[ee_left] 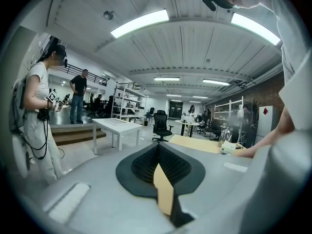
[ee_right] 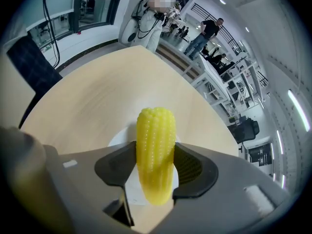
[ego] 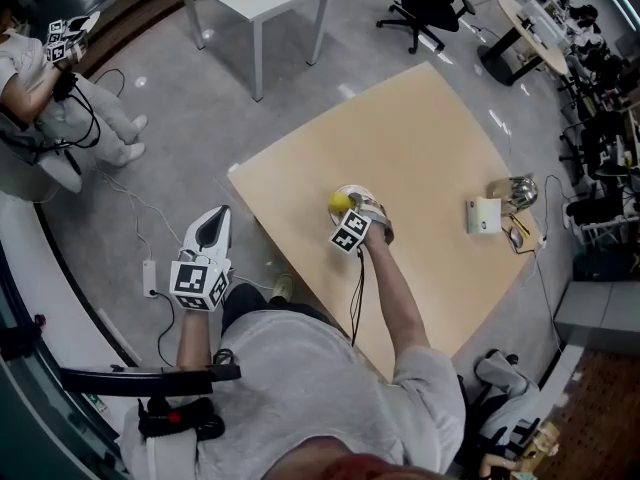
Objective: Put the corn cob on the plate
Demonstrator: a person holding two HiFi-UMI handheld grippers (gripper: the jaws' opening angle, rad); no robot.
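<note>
The counter [ego: 430, 138] is mostly bare, with the plate [ee_right: 118, 139] near its left edge (the head view hides most of it behind the right gripper [ee_right: 155, 167]). That gripper's fingers clasp the corn cob [ee_right: 155, 145] over the plate, though contact underneath is unclear. The left gripper [ee_left: 158, 147], beyond the counter's edge, has its fingers pressed together and empty.

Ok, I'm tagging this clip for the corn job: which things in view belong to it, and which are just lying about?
In the job:
corn cob, clamped in the right hand-held gripper
white plate below it
tan table

Lying about:
white box and shiny object at the table's right edge
left hand-held gripper, shut and empty, off the table
</note>
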